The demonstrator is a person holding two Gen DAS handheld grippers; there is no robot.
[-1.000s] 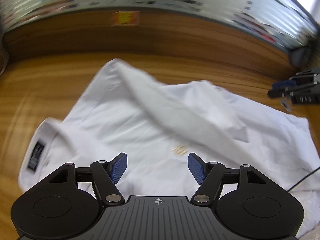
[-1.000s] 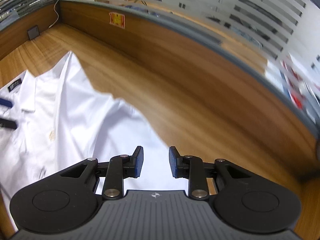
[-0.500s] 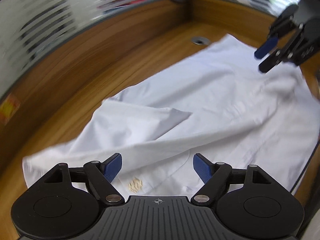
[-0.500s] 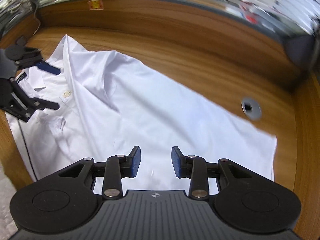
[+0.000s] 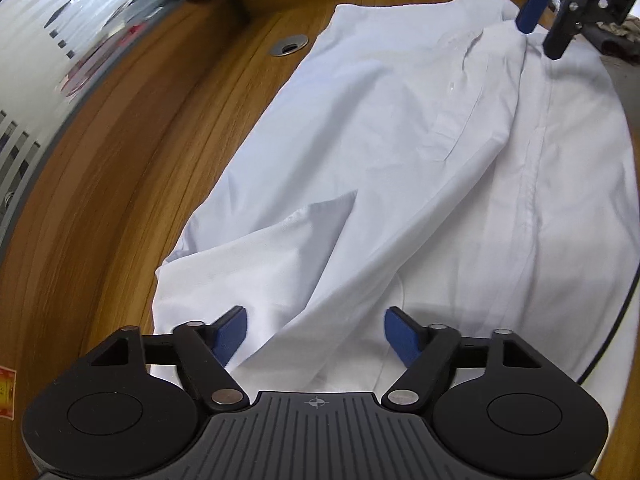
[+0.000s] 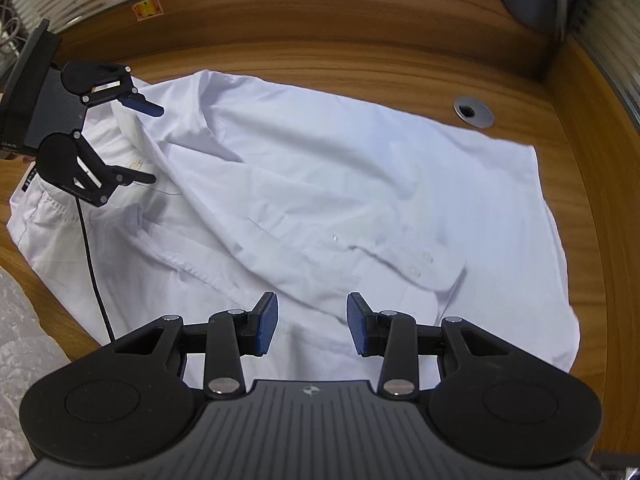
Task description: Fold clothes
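Looking along the left gripper (image 5: 316, 330), its fingers are seen spread wide and empty over one white shirt (image 5: 400, 140) on the wooden worktop (image 5: 132, 168). From the right gripper (image 6: 312, 322), fingers moderately parted and empty, a collar label, possibly, is seen.

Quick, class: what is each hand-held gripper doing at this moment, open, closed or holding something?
Left hand-held gripper: open, holding nothing, over the white shirt.
Right hand-held gripper: open, holding nothing, above the shirt.
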